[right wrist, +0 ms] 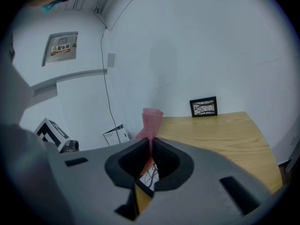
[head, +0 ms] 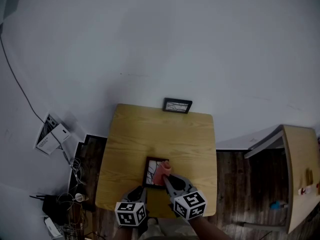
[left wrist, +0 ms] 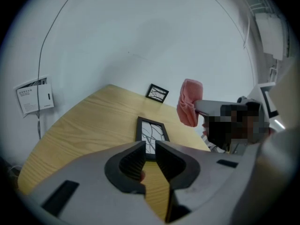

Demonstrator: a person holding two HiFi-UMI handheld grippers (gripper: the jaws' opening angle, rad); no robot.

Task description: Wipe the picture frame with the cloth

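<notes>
Picture frame (head: 151,170) lies flat near the desk's (head: 130,139) front edge. Pink cloth (head: 162,172) hangs bunched above its right side, pinched in the right tool (head: 167,178), which is angled down. Left tool (head: 142,189) is low at the frame's near edge, jaws a slit apart, empty. Wall panel label (right wrist: 61,48) is unreadable.

I'm working in a bare, lab-like test room: blank white wall (head: 175,34) across the top, wooden table (head: 130,149) at centre, tangled cables (head: 75,171) lower left.

Grey left hand-held gripper (left wrist: 150,146) and right hand-held gripper (right wrist: 150,144) carry black-and-white marker cubes (head: 131,214).
</notes>
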